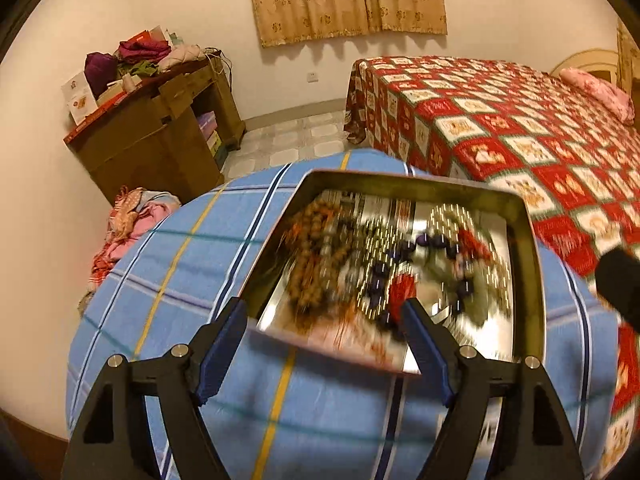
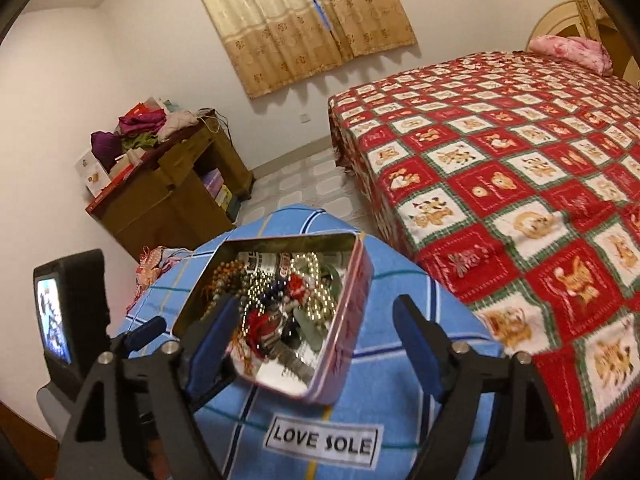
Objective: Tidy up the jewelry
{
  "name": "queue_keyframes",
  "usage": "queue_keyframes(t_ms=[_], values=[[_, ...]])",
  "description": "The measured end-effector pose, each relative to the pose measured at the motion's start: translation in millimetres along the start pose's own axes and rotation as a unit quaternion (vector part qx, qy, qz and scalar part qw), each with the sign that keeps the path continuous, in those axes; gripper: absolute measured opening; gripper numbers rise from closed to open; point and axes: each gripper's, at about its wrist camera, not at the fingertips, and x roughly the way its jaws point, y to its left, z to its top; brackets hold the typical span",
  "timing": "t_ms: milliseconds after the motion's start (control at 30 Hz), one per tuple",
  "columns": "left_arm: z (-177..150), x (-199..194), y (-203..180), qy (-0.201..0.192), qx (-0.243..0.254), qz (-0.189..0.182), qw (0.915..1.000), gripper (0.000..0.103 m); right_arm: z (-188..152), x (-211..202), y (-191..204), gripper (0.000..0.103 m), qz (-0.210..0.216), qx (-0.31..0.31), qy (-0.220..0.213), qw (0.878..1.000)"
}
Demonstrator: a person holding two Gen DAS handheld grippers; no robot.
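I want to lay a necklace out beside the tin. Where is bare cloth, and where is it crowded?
Bare blue plaid cloth lies right of the metal tin, toward the bed, and in front around the LOVE SOLE label. The tin itself is packed with tangled beads.

A tin [image 2: 352, 280] holding a heap of jewelry [image 2: 280, 300] sits on a cloth-covered tabletop [image 2: 400, 380], with the bed [image 2: 500, 160] to its right, a cabinet [image 2: 168, 200] behind to the left, and curtains [image 2: 300, 20] on the far wall.
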Motion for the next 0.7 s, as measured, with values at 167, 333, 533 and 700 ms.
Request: queue_keyframes(t_ms=[167, 333, 533, 700], values=[[-32, -21, 6, 0.008, 0.002, 0.019, 0.9998, 0.079, -18, -18, 5, 0.089, -0.018, -0.012, 0.006, 1.0], [-62, -50, 11, 0.001, 0.001, 0.044, 0.999, 0.079, -40, -36, 8, 0.089, -0.02, -0.016, 0.015, 1.0], [-97, -89, 32, -0.012, -0.05, 0.023, 0.9984, 0.079, -62, -66, 11, 0.096, -0.029, -0.031, 0.007, 0.999], [-119, -118, 41, -0.031, -0.071, 0.016, 0.9969, 0.079, -80, -91, 16, 0.096, -0.031, -0.047, -0.004, 0.998]])
